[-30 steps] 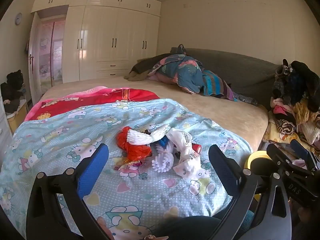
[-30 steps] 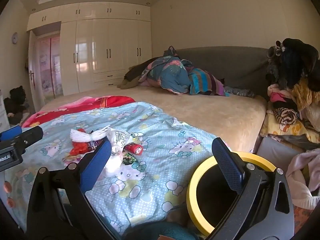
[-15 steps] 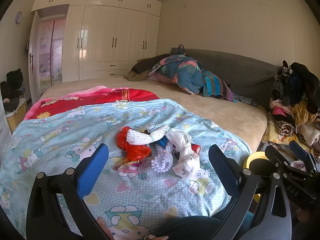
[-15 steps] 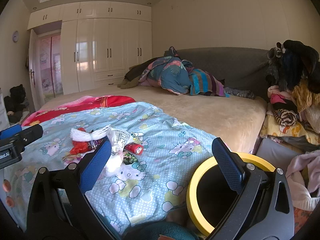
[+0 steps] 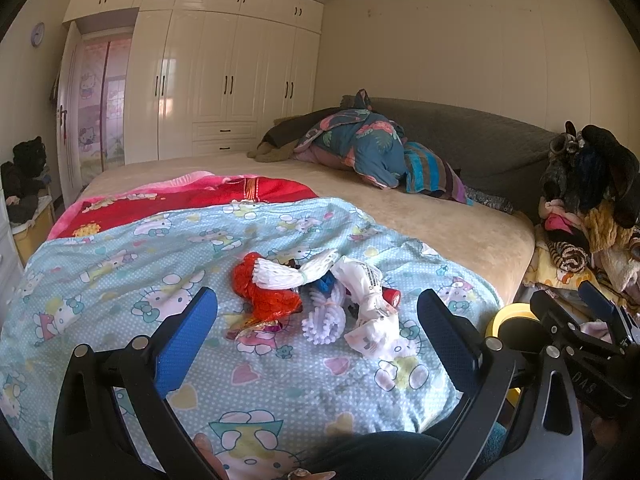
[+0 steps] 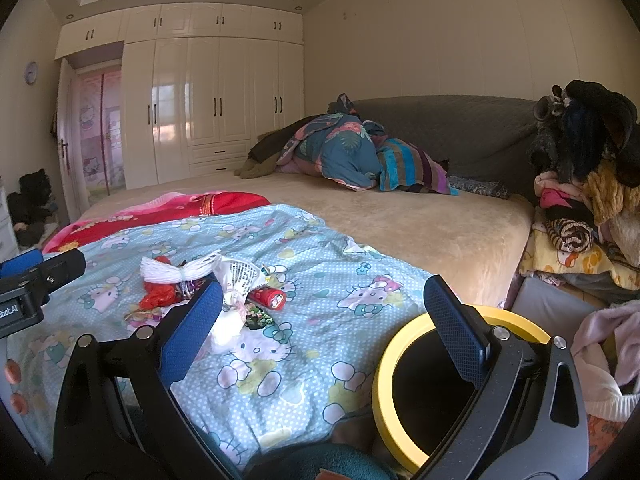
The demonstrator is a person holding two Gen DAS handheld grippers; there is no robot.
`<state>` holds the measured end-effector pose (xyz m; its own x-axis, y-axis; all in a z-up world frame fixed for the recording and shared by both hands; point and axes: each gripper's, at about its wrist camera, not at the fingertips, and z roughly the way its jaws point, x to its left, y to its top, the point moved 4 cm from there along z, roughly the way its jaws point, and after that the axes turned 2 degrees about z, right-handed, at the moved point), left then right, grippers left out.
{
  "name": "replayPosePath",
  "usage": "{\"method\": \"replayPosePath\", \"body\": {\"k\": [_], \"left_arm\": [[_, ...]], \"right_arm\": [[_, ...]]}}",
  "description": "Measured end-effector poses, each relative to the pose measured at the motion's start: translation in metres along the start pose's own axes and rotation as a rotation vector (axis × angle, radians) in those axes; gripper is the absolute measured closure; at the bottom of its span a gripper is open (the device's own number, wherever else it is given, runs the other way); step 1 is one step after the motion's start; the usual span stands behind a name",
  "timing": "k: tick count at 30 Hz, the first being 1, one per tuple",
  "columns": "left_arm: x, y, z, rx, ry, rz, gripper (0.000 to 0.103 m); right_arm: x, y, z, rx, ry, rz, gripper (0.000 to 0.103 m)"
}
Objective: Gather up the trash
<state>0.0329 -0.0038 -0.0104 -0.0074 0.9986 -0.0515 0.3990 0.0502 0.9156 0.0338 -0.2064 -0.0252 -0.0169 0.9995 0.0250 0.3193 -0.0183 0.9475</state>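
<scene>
With both my left fingers (image 5: 316, 336) and right fingers (image 6: 324, 320) spread wide and empty, I should lower the left onto the crumpled red plastic wrapper (image 5: 264, 294) just beyond, far from the yellow-rimmed black bin (image 6: 436, 376), pinching only plastic, not the blue cartoon-print quilt (image 5: 120, 264).

Left gripper (image 5: 316, 322) jaws wide apart, trash pile (image 5: 320, 294) on blanket (image 5: 120, 264) btwn them, untouched
</scene>
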Motion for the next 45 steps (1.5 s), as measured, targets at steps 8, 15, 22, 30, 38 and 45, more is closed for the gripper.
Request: {"method": "replayPosePath", "body": {"k": [8,15,22,30,38,45], "left_arm": [[0.0,0.0,-0.001,0.001,0.0,-0.002,0.006],[0.0,0.0,-0.001,0.001,0.0,-0.001,0.006],[0.0,0.0,-0.001,0.002,0.0,0.001,0.006],[0.0,-0.003,0.001,0.01,-0.01,-0.001,0.006],[0.02,-0.007,0.029,0.062,-0.009,-0.039,0.006],[0.054,-0.002,0.054,0.087,0.045,-0.08,0.006]], "right_arm": [[0.0,0.0,0.0,-0.001,-0.002,0.0,0.01],[0.001,0.0,0.0,0.002,-0.001,0.001,0.01],[0.001,0.0,0.0,0.001,-0.001,0.001,0.01],[0.0,0.002,-0.001,0.006,0.002,0.001,0.01],[0.011,0.0,0.014,0.048,0.069,-0.022,0.01],[0.05,0.004,0.043,0.107,0.157,-0.086,0.01]]}}
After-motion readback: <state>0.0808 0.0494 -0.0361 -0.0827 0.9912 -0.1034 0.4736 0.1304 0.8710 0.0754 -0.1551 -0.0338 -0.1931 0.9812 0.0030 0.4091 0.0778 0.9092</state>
